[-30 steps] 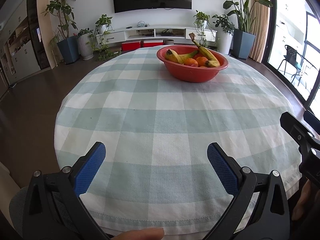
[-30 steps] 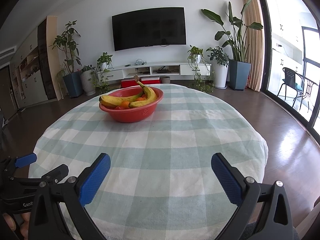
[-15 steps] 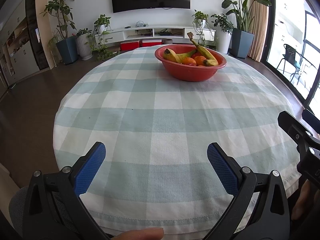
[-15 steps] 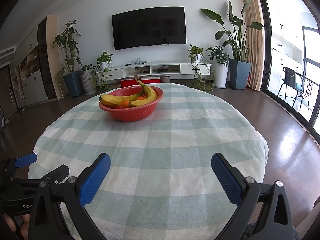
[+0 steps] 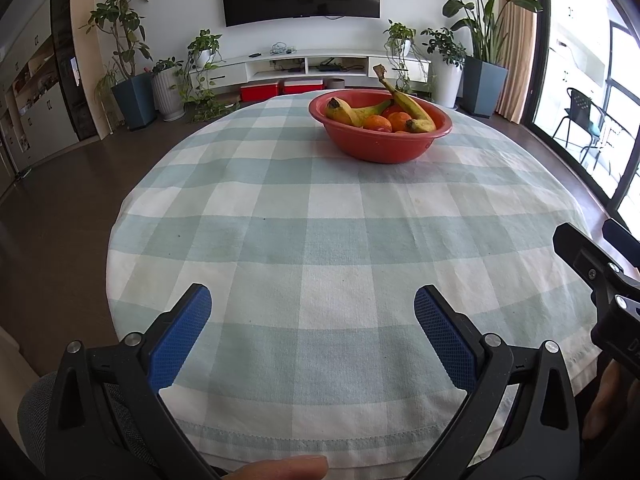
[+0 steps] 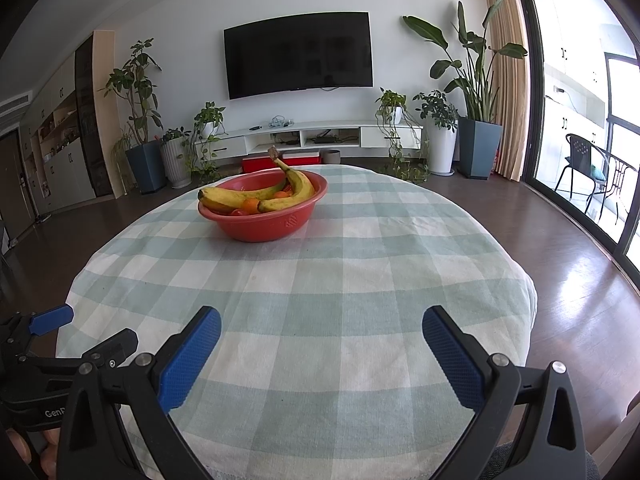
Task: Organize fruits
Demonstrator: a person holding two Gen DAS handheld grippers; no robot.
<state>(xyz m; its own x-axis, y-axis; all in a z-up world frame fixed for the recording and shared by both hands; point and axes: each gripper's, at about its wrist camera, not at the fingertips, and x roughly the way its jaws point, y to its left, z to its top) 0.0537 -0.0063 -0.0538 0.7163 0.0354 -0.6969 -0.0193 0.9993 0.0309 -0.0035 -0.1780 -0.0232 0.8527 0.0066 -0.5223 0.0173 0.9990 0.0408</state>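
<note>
A red bowl (image 5: 380,146) (image 6: 264,222) stands at the far side of a round table covered in a green-and-white check cloth (image 5: 320,240) (image 6: 320,280). Inside it lie bananas (image 5: 408,106) (image 6: 256,198) and oranges (image 5: 378,123) (image 6: 251,205). My left gripper (image 5: 312,304) is open over the near edge of the table, nothing between its blue pads. My right gripper (image 6: 320,324) is open too, also at the near edge, empty. Both are far from the bowl. The right gripper shows at the right edge of the left wrist view (image 5: 600,276), and the left gripper (image 6: 60,340) at the lower left of the right wrist view.
Behind the table stand a wall TV (image 6: 298,54), a low white TV cabinet (image 6: 308,138) and several potted plants (image 6: 474,120). Dark wooden floor surrounds the table. Glass doors (image 6: 592,120) are on the right. A fingertip (image 5: 280,468) shows at the bottom edge.
Almost nothing differs. The left wrist view has tilted slightly, so the bowl sits a little higher in it. Both grippers stay open and empty.
</note>
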